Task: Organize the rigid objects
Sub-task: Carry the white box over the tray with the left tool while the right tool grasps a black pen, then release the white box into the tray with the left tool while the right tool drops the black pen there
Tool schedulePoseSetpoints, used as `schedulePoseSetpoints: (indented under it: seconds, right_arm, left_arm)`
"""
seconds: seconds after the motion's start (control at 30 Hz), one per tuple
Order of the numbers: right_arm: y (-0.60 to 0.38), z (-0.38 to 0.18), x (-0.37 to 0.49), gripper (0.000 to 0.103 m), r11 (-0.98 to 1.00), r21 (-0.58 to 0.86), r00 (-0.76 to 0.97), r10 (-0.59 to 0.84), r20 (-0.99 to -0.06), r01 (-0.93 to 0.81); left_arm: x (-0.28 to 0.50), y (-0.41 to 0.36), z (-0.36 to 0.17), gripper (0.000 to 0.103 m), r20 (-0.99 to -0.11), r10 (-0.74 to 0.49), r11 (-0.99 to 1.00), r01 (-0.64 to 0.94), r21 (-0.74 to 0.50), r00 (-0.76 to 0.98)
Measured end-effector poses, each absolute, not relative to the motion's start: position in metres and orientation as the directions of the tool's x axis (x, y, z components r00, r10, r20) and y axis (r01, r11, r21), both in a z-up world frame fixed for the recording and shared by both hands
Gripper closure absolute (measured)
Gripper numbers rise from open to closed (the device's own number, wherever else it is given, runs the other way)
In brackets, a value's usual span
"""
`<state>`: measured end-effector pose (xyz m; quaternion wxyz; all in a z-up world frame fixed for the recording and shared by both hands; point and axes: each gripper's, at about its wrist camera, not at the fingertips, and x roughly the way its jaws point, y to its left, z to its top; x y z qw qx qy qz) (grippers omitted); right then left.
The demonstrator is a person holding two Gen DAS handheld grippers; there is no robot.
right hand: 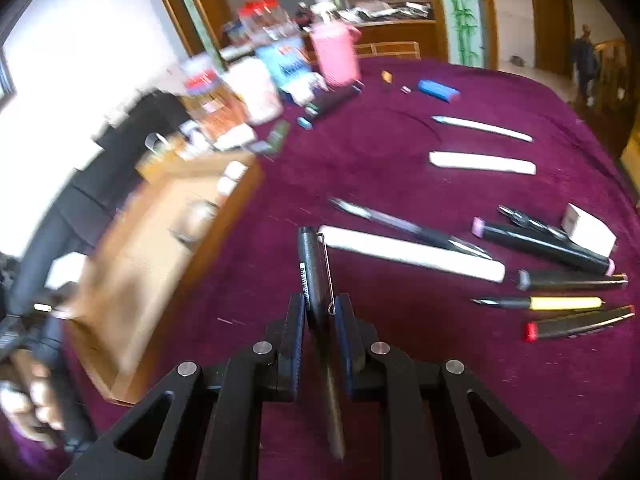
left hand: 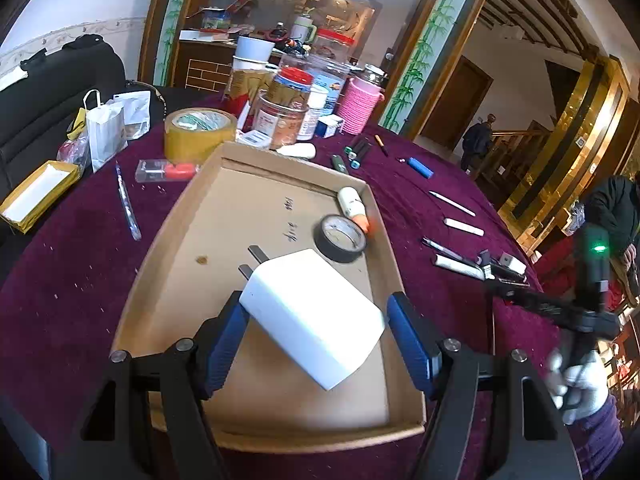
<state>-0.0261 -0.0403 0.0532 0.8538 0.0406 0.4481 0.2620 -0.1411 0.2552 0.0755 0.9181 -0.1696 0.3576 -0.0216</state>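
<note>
Item 1: white charger block (left hand: 312,316), two prongs pointing to the far end. My left gripper (left hand: 316,332) is clamped on it, pads on both sides, above the near half of the cardboard tray (left hand: 172,220).

Item 2: black pen w/ wire clip (right hand: 314,272). My right gripper (right hand: 320,312) is closed tight on its barrel, over the table's cloth just right of the tray.

Step, as I judge it: both pieces picked, tray drop pending. Next: set charger on bare tray floor, near end, then spread the pads; bring pen across over the tray's right wall w/o clipping it.

Already in tray, far right corner: black tape roll (left hand: 340,238), white tube w/ orange tip (left hand: 352,206).

Still out, right of tray: white sticks, markers, yellow-barrel pen (right hand: 560,303), blue lighter (right hand: 438,90).

Beyond tray's far edge: brown packing tape (left hand: 200,132), jars, pink cup (left hand: 360,106).

Writing: handwritten marks on tray floor, not legible; white print on pen barrel, too blurred.
</note>
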Motion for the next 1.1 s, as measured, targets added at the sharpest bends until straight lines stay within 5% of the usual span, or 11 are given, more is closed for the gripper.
schedulePoseSetpoints:
  seconds: [0.47,0.67,1.1]
  right_arm:
    - [0.078,0.086,0.01,0.086,0.623,0.598,0.195,0.757,-0.624,-0.504]
    - [0.132,0.054,0.048,0.086,0.662,0.611,0.143,0.72,-0.679,-0.434]
    - [0.16,0.031,0.088,0.084,0.736,0.564,0.145,0.648,-0.748,-0.375]
  left_arm:
    - [-0.052,0.275,0.087,0.032,-0.731,0.004,0.991,-0.101,-0.089,0.683]
    - [-0.014,0.284,0.065,0.033,-0.791,0.05,0.993,-0.115,-0.026,0.609]
    - [0.005,0.294,0.061,0.032,-0.805,-0.011,0.988,-0.115,-0.099,0.594]
